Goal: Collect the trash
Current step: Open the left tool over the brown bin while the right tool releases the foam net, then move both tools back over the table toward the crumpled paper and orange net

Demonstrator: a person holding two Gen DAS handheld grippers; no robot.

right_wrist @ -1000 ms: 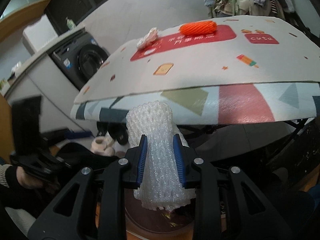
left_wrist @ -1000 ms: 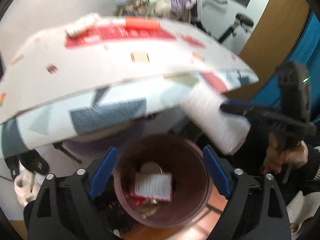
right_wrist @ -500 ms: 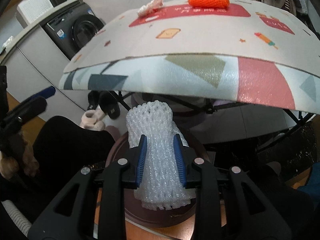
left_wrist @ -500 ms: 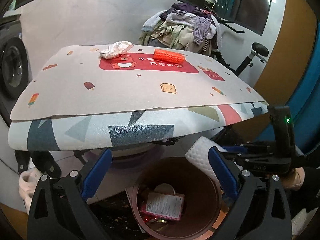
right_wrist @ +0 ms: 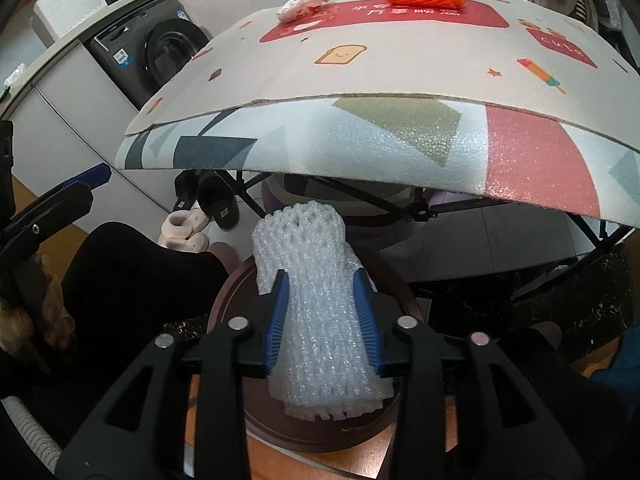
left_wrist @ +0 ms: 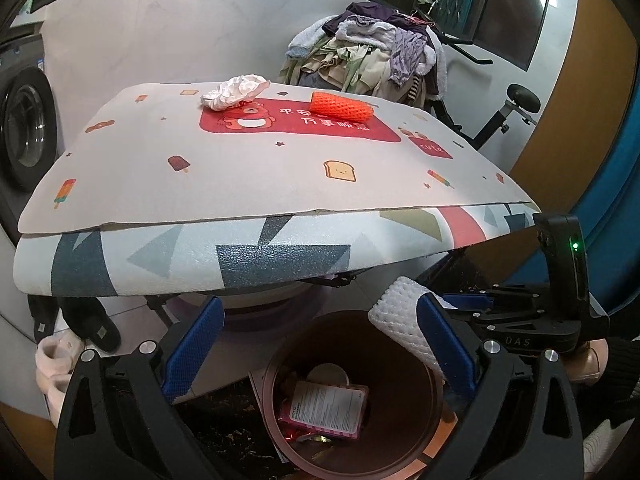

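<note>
My right gripper [right_wrist: 322, 312] is shut on a white foam net sleeve [right_wrist: 320, 320] and holds it right above a brown trash bin [right_wrist: 236, 292]. The sleeve [left_wrist: 404, 328] hangs over the bin's right rim in the left wrist view. The bin [left_wrist: 352, 464] holds a pink packet [left_wrist: 326, 408] and other scraps. My left gripper [left_wrist: 316, 344] is open and empty above the bin. An orange foam net [left_wrist: 340, 106] and a crumpled white tissue [left_wrist: 234, 90] lie at the far side of the table [left_wrist: 240, 168].
The table's patterned mat edge [right_wrist: 360, 136] overhangs the bin. Dark and pale slippers [left_wrist: 72, 332] lie on the floor left of the bin. A washing machine [right_wrist: 160, 56] stands at the left; a clothes pile [left_wrist: 368, 52] and an exercise bike [left_wrist: 504, 116] stand behind the table.
My left gripper has pulled back and risen, so the table top came into view. My right gripper has lowered the white sleeve closer over the bin.
</note>
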